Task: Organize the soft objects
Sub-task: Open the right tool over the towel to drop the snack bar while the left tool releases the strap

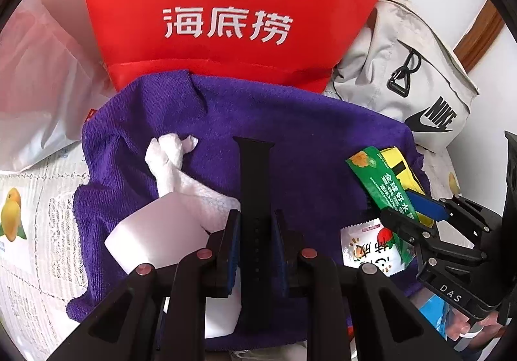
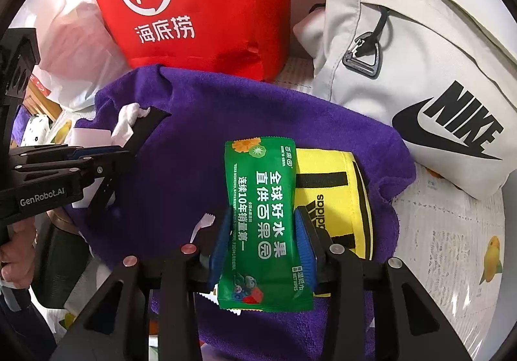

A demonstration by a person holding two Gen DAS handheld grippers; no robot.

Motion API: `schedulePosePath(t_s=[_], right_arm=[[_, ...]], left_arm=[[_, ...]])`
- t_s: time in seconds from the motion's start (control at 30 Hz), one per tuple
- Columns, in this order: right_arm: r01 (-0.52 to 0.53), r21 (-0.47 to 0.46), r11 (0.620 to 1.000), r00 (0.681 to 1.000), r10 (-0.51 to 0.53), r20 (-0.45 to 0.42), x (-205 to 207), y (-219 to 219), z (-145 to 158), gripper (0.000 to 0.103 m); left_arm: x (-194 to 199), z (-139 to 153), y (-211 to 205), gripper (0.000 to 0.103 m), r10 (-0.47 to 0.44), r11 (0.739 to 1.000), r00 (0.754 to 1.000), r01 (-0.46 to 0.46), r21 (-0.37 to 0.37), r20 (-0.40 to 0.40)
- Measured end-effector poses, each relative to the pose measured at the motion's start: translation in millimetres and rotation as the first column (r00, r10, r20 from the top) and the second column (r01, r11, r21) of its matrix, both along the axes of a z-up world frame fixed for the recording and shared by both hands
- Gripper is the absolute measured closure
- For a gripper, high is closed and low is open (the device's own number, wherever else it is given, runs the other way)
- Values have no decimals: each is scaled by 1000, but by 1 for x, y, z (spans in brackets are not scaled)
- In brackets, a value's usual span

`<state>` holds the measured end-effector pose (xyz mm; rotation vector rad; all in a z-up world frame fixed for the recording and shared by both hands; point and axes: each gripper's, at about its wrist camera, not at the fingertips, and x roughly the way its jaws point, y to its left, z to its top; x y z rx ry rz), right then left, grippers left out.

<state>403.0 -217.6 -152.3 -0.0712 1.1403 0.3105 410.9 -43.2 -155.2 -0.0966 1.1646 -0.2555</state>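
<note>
Right wrist: green wet-wipes packet (image 2: pixel 263 225) clamped between jaws (over purple towel (image 2: pixel 181 147)) | left jaws grip black strap (image 1: pixel 257 199)

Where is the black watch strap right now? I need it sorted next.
In the left wrist view the black watch strap sits centre frame, clamped between the left gripper, above the purple towel, right of the crumpled tissue.

A flat black rubber watch strap (image 1: pixel 255 186) stands lengthwise between the pads of the left gripper (image 1: pixel 256 243), above a rumpled purple terry towel (image 1: pixel 290 122). A glossy green wet-wipe sachet (image 2: pixel 263 225) sits between the blue pads of the right gripper (image 2: pixel 264 243), overlapping a yellow fabric pouch with black trim (image 2: pixel 336 196) lying on the towel.
</note>
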Motion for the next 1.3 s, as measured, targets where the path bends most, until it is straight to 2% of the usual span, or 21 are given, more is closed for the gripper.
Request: schedulePosePath(t_s=[0.13, 0.27, 0.4, 0.57, 0.77, 0.83, 0.9, 1.0, 1.1, 1.2, 1.3], right_arm=[[-5, 10, 1000, 1000, 5, -4, 0, -1, 0, 62], [-10, 21, 1000, 1000, 10, -3, 0, -4, 1, 54], [3, 47, 999, 1000, -3, 5, -2, -6, 7, 52], [10, 60, 998, 1000, -12, 23, -9, -5, 21, 52], [32, 102, 994, 997, -39, 65, -20, -11, 48, 52], [41, 98, 994, 995, -49, 88, -29, -13, 58, 52], [34, 93, 995, 994, -43, 100, -41, -16, 67, 52], [25, 81, 996, 993, -34, 110, -62, -17, 76, 52], [21, 97, 995, 994, -31, 104, -83, -19, 82, 52], [22, 115, 993, 995, -33, 98, -106, -17, 83, 52], [29, 129, 991, 995, -41, 95, -128, -18, 83, 52]], left_arm=[[0, -1, 2, 84, 7, 1000, 1000, -7, 8, -1], [0, -2, 2, 82, 3, 1000, 1000, -3, -4, -9], [0, 0, 1, 80, 0, 1000, 1000, -1, -19, -13], [-6, 9, -1, 80, -17, 999, 1000, 16, -31, -17], [-20, 35, -13, 80, -54, 998, 998, 54, -12, 43], [-26, 45, -14, 79, -61, 998, 996, 62, -9, 61], [-33, 53, -16, 72, -61, 998, 996, 61, 9, 70], [-48, 64, -16, 70, -73, 997, 993, 71, 33, 87], [-65, 78, -11, 69, -72, 997, 992, 70, 25, 102], [-89, 87, -6, 61, -72, 996, 989, 65, 55, 127], [-109, 90, -2, 61, -76, 995, 988, 67, 69, 133]])
